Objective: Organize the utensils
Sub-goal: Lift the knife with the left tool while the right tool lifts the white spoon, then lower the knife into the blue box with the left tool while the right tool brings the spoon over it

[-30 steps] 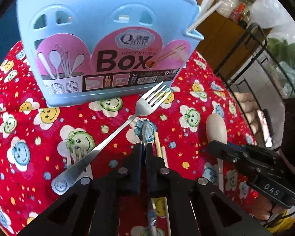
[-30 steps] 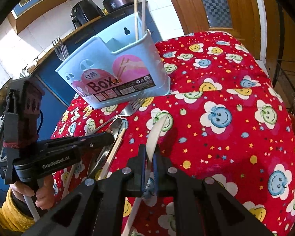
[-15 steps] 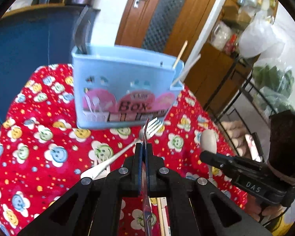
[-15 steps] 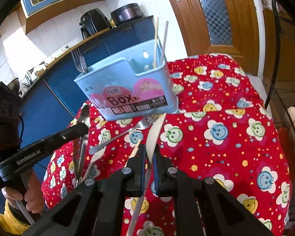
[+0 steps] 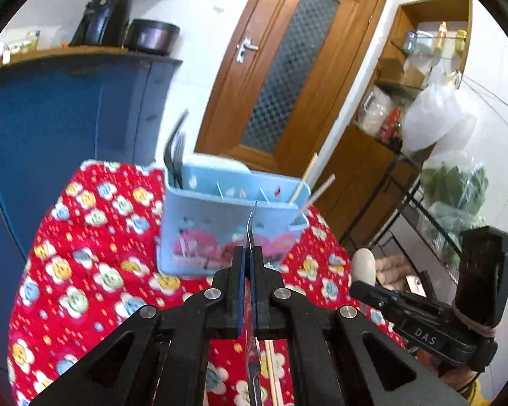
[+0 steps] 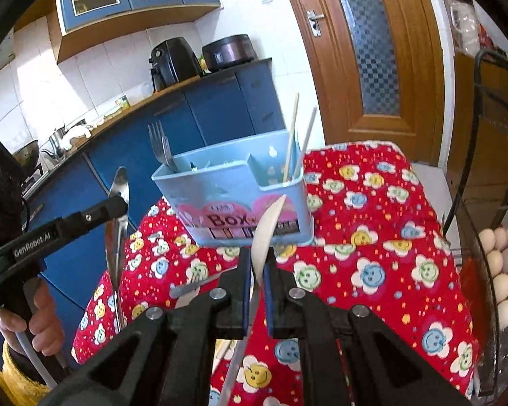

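Note:
A light blue chopsticks box point(image 5: 216, 226) point(image 6: 237, 199) stands on the red flowered tablecloth point(image 6: 372, 243). Forks point(image 6: 161, 145) stand in its left compartment and two chopsticks point(image 6: 293, 138) in its right one. My left gripper point(image 5: 250, 253) point(image 6: 117, 204) is shut on a metal spoon point(image 5: 250, 226) point(image 6: 118, 182), held in the air in front of the box. My right gripper point(image 6: 257, 257) point(image 5: 359, 287) is shut on a white spoon point(image 6: 267, 226) point(image 5: 364, 264), bowl up, just before the box's front wall.
A fork point(image 6: 193, 286) and chopsticks point(image 5: 271, 365) lie on the cloth below the grippers. Eggs point(image 6: 501, 270) sit in a wire rack off the table's right edge. A blue cabinet point(image 5: 50, 118) stands behind the table on the left, with a wooden door point(image 5: 288, 67) behind the table.
Both grippers have risen from the cloth, lifting the metal spoon and the white spoon. The views now look across the box's open top.

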Demonstrator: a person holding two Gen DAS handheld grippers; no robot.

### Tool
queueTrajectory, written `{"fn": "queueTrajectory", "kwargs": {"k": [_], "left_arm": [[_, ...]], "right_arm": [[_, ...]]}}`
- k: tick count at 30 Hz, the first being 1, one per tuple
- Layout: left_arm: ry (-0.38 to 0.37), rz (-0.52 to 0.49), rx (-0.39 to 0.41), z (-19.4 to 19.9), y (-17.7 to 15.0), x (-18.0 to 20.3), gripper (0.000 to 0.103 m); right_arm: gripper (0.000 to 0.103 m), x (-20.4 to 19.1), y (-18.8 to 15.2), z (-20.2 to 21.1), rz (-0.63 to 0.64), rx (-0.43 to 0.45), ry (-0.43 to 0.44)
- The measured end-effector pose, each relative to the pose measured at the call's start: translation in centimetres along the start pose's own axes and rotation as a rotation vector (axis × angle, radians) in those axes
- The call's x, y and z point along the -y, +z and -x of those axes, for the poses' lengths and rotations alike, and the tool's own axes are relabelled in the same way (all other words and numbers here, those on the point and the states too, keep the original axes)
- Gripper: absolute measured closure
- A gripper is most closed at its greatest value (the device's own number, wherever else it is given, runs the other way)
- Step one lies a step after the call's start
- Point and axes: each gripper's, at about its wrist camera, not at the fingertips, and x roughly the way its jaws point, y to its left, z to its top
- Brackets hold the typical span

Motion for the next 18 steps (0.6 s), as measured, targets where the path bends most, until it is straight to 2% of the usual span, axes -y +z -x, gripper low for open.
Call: {"fn": "queueTrajectory", "kwargs": {"k": [6,18], "left_arm": [[0.025,-0.028,0.06,0.6,2.5,-0.1,0.101],[0.13,-0.061,0.202,-0.3,8.4,0.4,0.101]], "right_arm": [[0.095,-0.4,1.5,0.1,0.025,0.025,-0.023],[0.095,0.2,4.3,-1.3,0.035,0.05,-0.034]]}}
